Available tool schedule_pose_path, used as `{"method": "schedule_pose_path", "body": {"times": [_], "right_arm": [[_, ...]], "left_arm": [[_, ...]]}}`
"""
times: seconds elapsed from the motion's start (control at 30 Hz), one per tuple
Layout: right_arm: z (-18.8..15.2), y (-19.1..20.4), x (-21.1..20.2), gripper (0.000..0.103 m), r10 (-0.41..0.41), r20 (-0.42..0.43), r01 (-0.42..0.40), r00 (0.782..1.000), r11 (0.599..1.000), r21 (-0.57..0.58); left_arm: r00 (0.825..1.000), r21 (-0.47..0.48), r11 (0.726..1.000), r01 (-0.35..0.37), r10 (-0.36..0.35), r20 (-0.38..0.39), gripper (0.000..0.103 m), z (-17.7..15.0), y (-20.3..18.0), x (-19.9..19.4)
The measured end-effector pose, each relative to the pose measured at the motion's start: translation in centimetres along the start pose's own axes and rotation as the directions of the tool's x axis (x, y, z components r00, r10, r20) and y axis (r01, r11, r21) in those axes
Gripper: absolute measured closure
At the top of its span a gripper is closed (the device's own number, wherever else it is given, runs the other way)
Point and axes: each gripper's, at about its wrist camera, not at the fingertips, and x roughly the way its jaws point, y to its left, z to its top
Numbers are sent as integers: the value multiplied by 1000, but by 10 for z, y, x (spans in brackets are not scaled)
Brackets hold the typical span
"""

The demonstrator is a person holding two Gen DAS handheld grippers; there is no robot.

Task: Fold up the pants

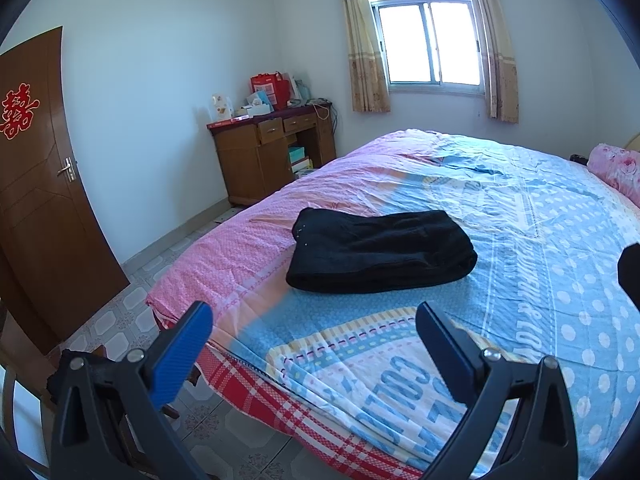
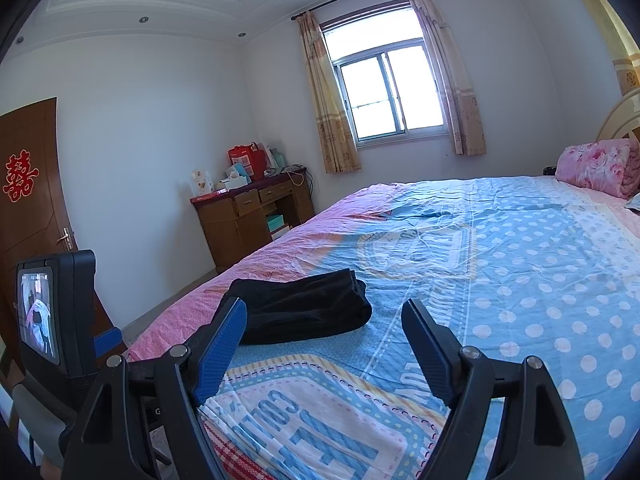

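Note:
The black pants point(image 1: 380, 252) lie folded in a compact rectangle on the bed point(image 1: 540, 280), near its left side. They also show in the right wrist view point(image 2: 304, 306). My left gripper point(image 1: 314, 328) is open and empty, held above the bed's near edge, a short way in front of the pants. My right gripper point(image 2: 324, 324) is open and empty, also pulled back from the pants, with its left finger point(image 2: 222, 350) overlapping the pants' near left corner in the view. The left gripper's body with its small screen point(image 2: 52, 316) shows at the left of the right wrist view.
The bed has a pink and blue patterned cover. A pink rolled quilt point(image 2: 596, 168) lies at the headboard end. A wooden desk point(image 1: 272, 152) with boxes stands by the far wall under the window point(image 1: 428, 40). A brown door point(image 1: 36, 184) is at left. Tiled floor point(image 1: 132, 304) runs beside the bed.

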Motion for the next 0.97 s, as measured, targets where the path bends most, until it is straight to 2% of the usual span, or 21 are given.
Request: {"method": "schedule_pose_path", "body": {"times": [0.2, 0.4, 0.97], "right_arm": [[-1, -1, 2, 22, 3, -10, -3, 1000, 1000, 9], [-2, 1, 2, 22, 0, -8, 0, 1000, 1000, 2], [-3, -2, 3, 22, -1, -17, 1, 1000, 1000, 12]], "left_arm": [[1000, 2, 1000, 1, -1, -10, 0, 0, -1, 2], [998, 28, 999, -41, 40, 44, 0, -2, -5, -4], [1000, -1, 1000, -8, 8, -3, 0, 0, 0, 1]]}}
